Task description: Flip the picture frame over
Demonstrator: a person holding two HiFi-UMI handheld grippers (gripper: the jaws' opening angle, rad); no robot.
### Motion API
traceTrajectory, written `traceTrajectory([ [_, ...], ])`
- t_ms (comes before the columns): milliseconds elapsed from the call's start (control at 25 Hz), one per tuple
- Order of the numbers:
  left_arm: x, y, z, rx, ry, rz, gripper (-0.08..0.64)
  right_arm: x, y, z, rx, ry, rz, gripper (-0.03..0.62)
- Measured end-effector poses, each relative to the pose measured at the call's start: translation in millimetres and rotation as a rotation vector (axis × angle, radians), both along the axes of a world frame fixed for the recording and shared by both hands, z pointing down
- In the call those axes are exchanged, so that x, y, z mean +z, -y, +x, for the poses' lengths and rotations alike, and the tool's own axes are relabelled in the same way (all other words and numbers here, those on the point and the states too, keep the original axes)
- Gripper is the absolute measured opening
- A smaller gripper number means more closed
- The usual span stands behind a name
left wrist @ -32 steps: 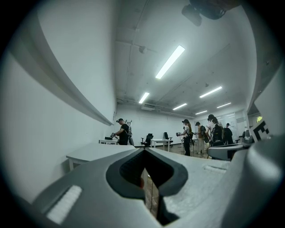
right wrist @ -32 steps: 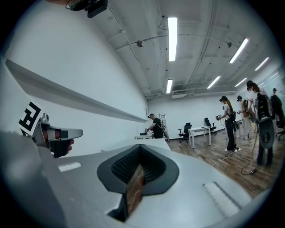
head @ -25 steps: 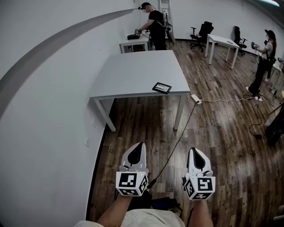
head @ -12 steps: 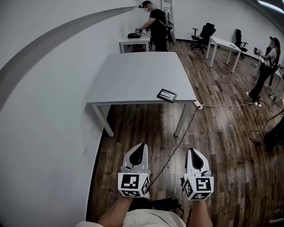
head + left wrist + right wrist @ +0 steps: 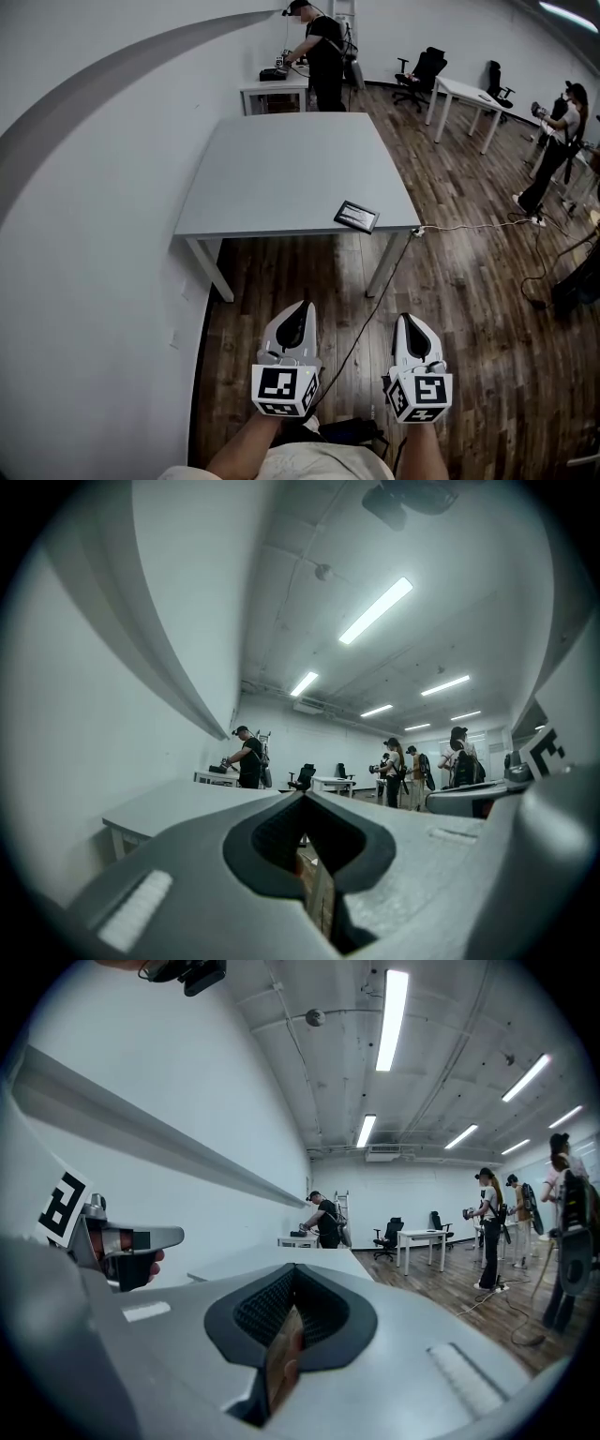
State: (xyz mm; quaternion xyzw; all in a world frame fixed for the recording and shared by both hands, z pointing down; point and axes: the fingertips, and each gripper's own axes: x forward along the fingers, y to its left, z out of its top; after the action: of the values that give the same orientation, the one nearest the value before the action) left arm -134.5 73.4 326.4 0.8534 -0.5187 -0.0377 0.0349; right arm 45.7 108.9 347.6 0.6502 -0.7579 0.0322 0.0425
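Note:
A small dark picture frame [image 5: 356,217] lies flat near the front right corner of the grey table [image 5: 272,173]. In the head view both grippers are held low over the wooden floor, well short of the table. My left gripper [image 5: 298,310] and my right gripper [image 5: 411,322] point forward, each with its jaws closed together and nothing between them. In the left gripper view the left gripper [image 5: 305,803] shows shut jaws, with the table [image 5: 178,802] ahead at left. The right gripper view shows the right gripper [image 5: 292,1274] shut too.
A white wall runs along the left. A power strip and cable [image 5: 441,227] trail across the floor right of the table. A person [image 5: 314,52] stands at a small desk behind it. Another person [image 5: 553,141], white desks and office chairs [image 5: 422,66] stand at the far right.
The table and picture frame have come closer and sit lower in the head view. Both grippers stay shut in the same pose.

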Motion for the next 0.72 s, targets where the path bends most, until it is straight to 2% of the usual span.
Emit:
traceTrajectory([
  [440,5.1,39.5,-1.5,0.033,0.005,0.003,0.0,8.6,32.7,-5.3,0.027,-0.002,-0.01,0.026],
  [720,8.3,69.3,6.6,0.013,0.015,0.002,0.0,12.6,68.8,-0.3,-0.004,0.008,-0.01,0.026],
])
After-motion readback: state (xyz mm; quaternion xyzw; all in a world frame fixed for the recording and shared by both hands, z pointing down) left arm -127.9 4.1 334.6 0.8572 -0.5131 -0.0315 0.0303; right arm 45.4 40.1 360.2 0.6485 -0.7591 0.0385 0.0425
